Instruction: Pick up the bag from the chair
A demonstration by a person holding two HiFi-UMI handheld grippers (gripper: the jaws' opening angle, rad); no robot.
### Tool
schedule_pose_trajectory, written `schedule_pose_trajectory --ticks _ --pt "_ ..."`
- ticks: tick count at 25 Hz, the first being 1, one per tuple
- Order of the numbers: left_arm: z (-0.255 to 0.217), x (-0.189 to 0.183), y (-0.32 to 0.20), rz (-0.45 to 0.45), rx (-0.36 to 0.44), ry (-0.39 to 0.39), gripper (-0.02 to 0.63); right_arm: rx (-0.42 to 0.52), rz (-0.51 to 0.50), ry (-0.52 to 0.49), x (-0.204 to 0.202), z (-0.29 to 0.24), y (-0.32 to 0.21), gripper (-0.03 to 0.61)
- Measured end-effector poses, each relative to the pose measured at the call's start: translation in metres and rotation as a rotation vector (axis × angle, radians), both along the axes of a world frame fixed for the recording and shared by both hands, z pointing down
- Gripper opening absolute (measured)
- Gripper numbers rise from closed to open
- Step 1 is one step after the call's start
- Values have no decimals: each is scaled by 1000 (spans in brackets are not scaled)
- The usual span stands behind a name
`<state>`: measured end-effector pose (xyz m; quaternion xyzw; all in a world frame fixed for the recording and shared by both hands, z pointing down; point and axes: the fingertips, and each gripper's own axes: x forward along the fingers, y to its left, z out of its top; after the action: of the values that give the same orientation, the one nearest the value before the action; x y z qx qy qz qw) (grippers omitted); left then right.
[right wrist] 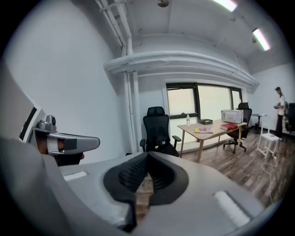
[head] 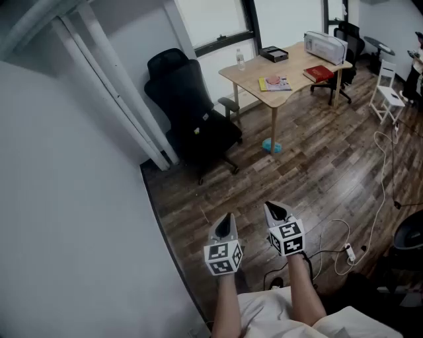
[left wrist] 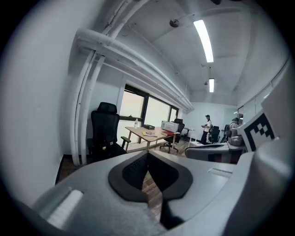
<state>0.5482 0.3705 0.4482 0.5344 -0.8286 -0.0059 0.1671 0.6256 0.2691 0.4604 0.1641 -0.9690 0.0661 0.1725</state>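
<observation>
Nearest to me are my two forearms [head: 228,310], and just beyond them the left claw [head: 227,218] and the right claw [head: 272,208]. They sit side by side without touching, both tilted a little downward over the dark plank floor [head: 317,165]. Each claw is closed tip to tip with nothing between its pads.

A white cable [head: 384,178] snakes over the floor on the right and ends near a power strip [head: 350,251]. A bare white wall [head: 66,211] fills the left, with white pipes [head: 122,99] running up where it meets the far wall.

Just right of the pipes stands the black office chair [head: 175,79]. The bag [head: 203,129] lies on its seat, black on black, so its outline is hard to make out.

Farther right, under the window [head: 211,20], is a light wooden worktop [head: 294,69]. It carries a water bottle [head: 240,59], a black box [head: 273,54], a white machine [head: 325,46], a red book [head: 319,73] and a yellow-edged magazine [head: 275,83]. A small blue thing [head: 271,145] sits on the floor at the worktop's near leg. A white chair [head: 387,92] stands at the far right.
</observation>
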Motion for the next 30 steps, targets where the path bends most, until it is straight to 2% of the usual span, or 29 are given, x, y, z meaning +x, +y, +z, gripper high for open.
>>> schedule_pose_trajectory --ticks 6,9,13,17,21,25,30 --pt "-19 -105 2 44 18 -29 6 13 13 -13 -106 -17 4 -2" --pt "-18 -147 -3 64 28 -22 6 27 20 -11 -151 -21 4 -2" --pt "-18 -205 -6 62 60 -13 6 27 14 -60 -210 -29 8 -2" --pt "-19 -252 -2 68 82 8 6 42 19 -38 -256 -27 18 -2" --pt "-10 -281 0 97 76 29 6 21 67 -24 -291 -21 23 -2" --pt "4 -297 -2 113 59 55 6 -15 51 -34 -318 -12 27 -3" --pt "13 -317 -14 127 43 52 6 -68 55 -115 -341 -6 14 -3"
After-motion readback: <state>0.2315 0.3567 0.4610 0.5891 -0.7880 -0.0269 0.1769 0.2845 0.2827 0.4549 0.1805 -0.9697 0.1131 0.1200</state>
